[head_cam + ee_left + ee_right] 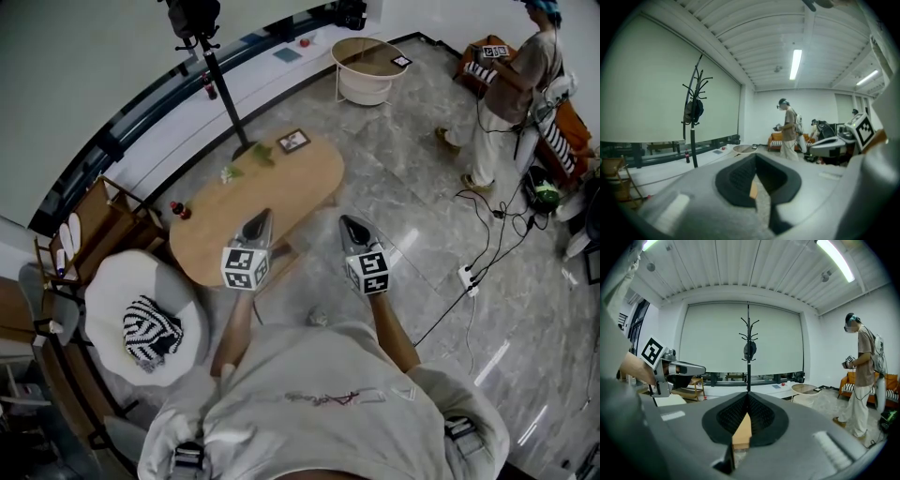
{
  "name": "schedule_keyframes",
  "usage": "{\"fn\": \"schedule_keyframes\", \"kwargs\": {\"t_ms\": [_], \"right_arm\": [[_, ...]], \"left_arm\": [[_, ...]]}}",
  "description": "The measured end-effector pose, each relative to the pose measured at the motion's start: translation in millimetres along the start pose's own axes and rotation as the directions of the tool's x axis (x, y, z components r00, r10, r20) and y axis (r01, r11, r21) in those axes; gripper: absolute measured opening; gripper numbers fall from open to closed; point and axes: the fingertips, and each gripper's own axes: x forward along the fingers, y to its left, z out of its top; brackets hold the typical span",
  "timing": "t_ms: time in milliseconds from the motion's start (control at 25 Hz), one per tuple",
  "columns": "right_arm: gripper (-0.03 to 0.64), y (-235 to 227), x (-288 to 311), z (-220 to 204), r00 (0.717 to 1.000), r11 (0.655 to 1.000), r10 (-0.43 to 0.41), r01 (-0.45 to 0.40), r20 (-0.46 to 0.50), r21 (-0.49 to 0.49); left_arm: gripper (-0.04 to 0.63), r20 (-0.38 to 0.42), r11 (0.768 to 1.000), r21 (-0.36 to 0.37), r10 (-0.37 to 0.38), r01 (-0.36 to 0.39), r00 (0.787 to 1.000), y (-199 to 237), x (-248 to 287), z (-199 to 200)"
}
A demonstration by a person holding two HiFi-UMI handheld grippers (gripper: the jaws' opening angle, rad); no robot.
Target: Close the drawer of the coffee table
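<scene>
The oval wooden coffee table (253, 197) stands in front of me in the head view. Under its near edge a wooden part that looks like the drawer (286, 260) juts out toward me. My left gripper (263, 215) is shut, its tips over the table's near edge. My right gripper (345, 221) is also shut and hangs above the floor just right of the table. In the left gripper view the jaws (756, 165) meet with nothing held; a sliver of wood shows behind them. The right gripper view shows its jaws (747, 401) shut, the tabletop visible through the gap.
On the table are a picture frame (293, 141), a small plant (262, 155) and a red object (180, 210). A white armchair (141, 319) stands at left, a coat stand (211, 56) behind, a round side table (367, 66) beyond. A person (506, 84) stands far right; cables and a power strip (469, 277) lie on the floor.
</scene>
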Motion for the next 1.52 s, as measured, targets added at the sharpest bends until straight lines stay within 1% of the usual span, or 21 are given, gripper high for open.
{"fn": "schedule_keyframes", "kwargs": {"t_ms": [360,720,920,1120,1360,1520], "right_arm": [[0.005,-2.8,10.7,-4.0,1.000,1.000,0.025,-0.025,-0.009,-0.001],[0.005,-0.7,26.9,-8.6,0.999,1.000,0.025,-0.025,-0.042,0.016],[0.005,3.3,48.5,-9.7,0.998,1.000,0.021,-0.020,-0.066,0.013],[0.005,-0.5,83.3,-7.2,0.997,1.000,0.006,-0.005,-0.076,0.001],[0.005,-0.4,132.7,11.9,0.998,1.000,0.000,-0.002,-0.070,-0.024],[0.005,4.3,161.9,22.9,0.997,0.999,0.007,-0.010,-0.079,-0.041]], "left_arm": [[-0.002,-0.015,1.000,-0.012,0.014,-0.014,1.000,3.5,5.4,-8.7],[-0.002,-0.040,1.000,-0.030,0.005,-0.006,0.999,17.5,13.7,-14.8],[-0.002,-0.046,0.999,-0.050,-0.002,0.000,0.999,38.6,23.3,-23.4],[-0.002,-0.039,0.998,-0.064,-0.018,0.015,0.999,68.9,45.1,-23.6],[-0.002,-0.021,0.997,-0.071,-0.024,0.023,0.999,112.2,70.2,-15.9],[-0.002,-0.004,0.997,-0.078,-0.010,0.010,1.000,141.3,79.4,-9.2]]}}
